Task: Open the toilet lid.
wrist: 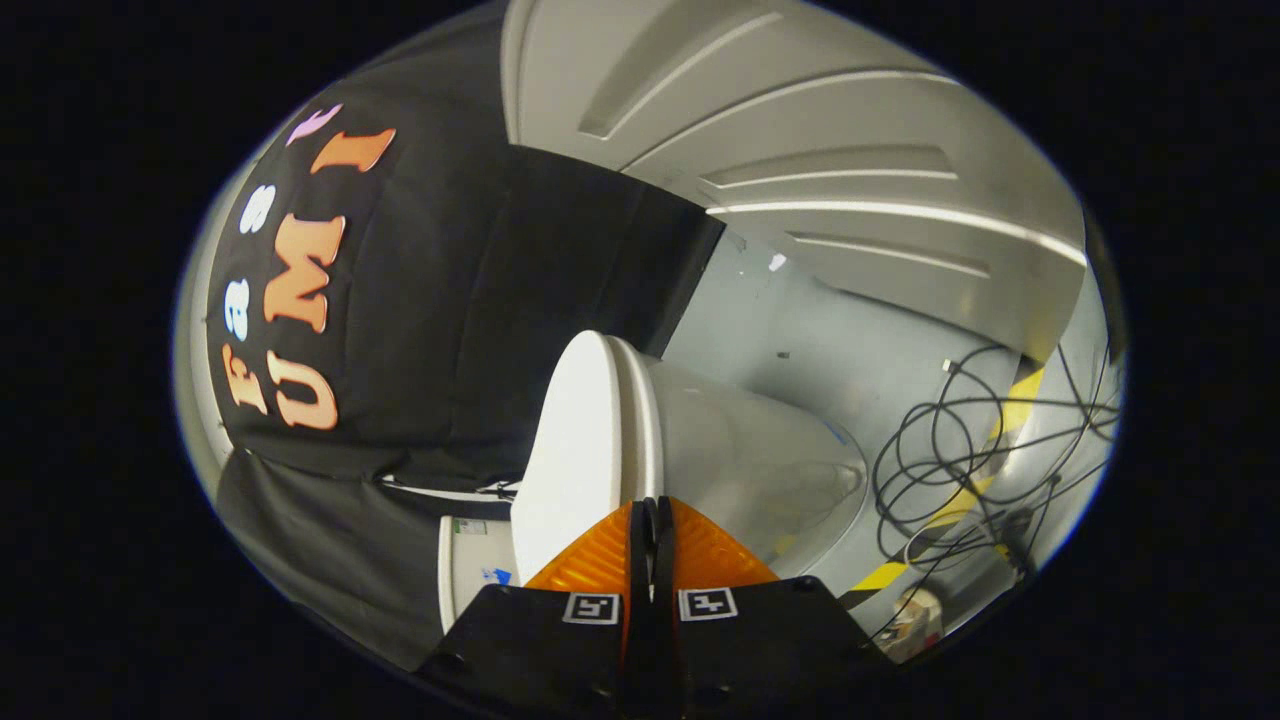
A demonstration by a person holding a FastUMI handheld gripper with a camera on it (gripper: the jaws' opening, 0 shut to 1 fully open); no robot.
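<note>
We hold the gripper point(652, 515) rolled well over to one side, so the whole scene sits tilted. Its two fingers are clenched together with no gap between them and nothing pinched; only a thin dark seam runs where they meet. The tips sit right at the near edge of the toilet.

The toilet lid point(572, 450) lies just ahead of the fingertips and stretches away toward eleven o'clock. It shows as a smooth white oval, and it lies flat against the seat rim beneath it, so we judge it closed. The toilet bowl point(745, 450) bulges out from the fingertips toward two o'clock, pale and glossy. Whether the fingertips touch the lid edge or merely hover at it, we cannot tell.

At three o'clock from the fingers a tangle of black cables point(960, 450) sprawls over the grey floor point(800, 330), crossing a yellow-and-black tape stripe point(1015, 415). A white panelled door point(800, 130) spans twelve to two o'clock, well beyond the toilet.

As we read it, the step in hand is the approach: the lid is not yet lifted, and the clenched tips are being brought to its front lip. The next move likely calls for sliding those tips under the lip, at the seam between lid and seat, then levering it away from the bowl in a steady arc about the hinge. The smooth rim could let the tips slip.
</note>
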